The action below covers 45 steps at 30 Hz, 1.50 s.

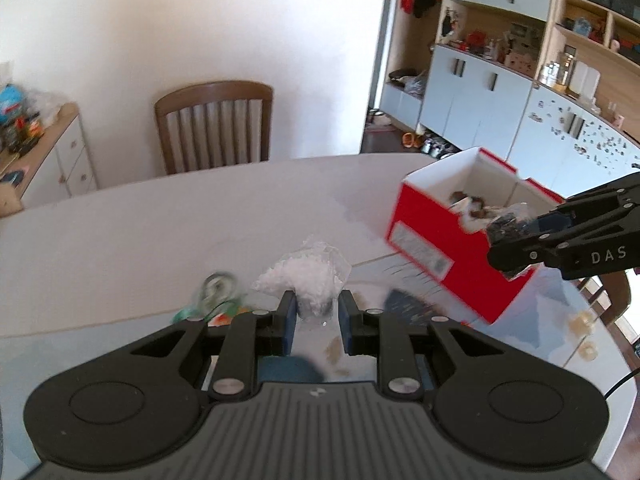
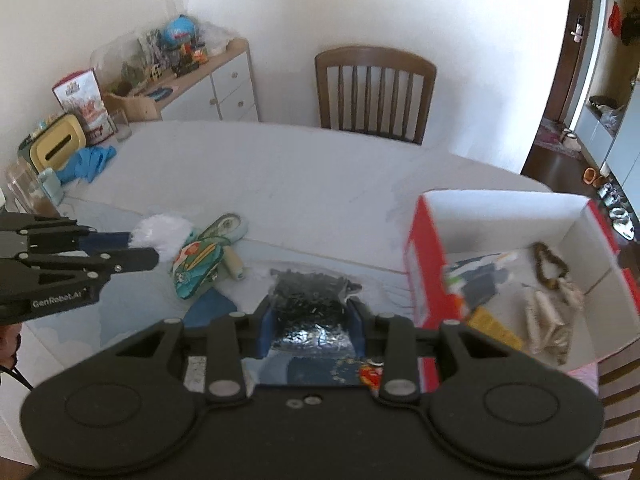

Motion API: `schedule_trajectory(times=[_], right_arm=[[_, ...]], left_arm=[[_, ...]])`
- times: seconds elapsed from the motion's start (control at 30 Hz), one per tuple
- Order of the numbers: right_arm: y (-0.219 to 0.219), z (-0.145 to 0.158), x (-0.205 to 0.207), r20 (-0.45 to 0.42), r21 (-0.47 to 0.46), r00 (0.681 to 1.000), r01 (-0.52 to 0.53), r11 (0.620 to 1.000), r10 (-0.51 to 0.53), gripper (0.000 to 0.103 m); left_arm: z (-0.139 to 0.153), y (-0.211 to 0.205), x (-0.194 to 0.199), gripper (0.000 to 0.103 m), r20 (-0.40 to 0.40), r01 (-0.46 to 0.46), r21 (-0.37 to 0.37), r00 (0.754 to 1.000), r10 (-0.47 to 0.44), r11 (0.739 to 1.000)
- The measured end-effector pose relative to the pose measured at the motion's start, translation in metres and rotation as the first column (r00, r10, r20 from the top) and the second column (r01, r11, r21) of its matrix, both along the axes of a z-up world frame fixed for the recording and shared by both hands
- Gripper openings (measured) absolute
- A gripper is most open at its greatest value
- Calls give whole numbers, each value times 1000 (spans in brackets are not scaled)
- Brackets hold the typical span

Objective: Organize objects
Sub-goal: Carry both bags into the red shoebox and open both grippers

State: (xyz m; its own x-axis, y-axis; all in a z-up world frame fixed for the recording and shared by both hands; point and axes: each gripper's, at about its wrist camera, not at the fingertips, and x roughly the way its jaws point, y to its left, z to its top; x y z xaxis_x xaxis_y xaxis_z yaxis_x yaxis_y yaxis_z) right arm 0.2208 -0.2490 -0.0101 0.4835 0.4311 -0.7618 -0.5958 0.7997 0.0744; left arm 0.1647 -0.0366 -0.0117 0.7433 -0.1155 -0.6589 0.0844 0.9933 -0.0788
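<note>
Left jaws: left gripper (image 1: 318, 312) clamped on white bag (image 1: 304, 276), above table (image 1: 160, 220).
Right jaws: right gripper (image 2: 312, 316) clamped on dark bag (image 2: 310, 300), just beside red box (image 2: 426, 248).
Pouch (image 2: 198, 268): on table.

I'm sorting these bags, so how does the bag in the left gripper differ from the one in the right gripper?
The white bag holds pale, fluffy-looking contents; the dark bag holds small black pieces. The white bag sits at the left gripper far from the red box; the dark bag, in the right gripper, is beside it. Both are clear plastic.
</note>
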Motion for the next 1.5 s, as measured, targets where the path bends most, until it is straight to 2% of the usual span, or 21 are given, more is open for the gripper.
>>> schedule_trajectory(times=[0.3, 0.67, 1.03, 1.23, 1.5], right_arm=[[-65, 24, 19, 46, 17, 999, 8, 1000, -8, 35], [-143, 28, 57, 72, 13, 996, 42, 999, -43, 35], [-188, 6, 98, 62, -22, 996, 66, 998, -64, 36], [-192, -14, 125, 59, -54, 996, 65, 996, -62, 36], [-189, -54, 157, 29, -125, 996, 84, 989, -81, 36]], left_arm=[[32, -82, 29, 21, 45, 74, 17, 996, -75, 997], [32, -169, 76, 22, 41, 126, 58, 991, -128, 990], [22, -211, 117, 22, -9, 127, 78, 992, -127, 989], [10, -225, 145, 22, -58, 114, 76, 992, -109, 991], [-19, -242, 177, 22, -140, 112, 63, 985, -103, 992]])
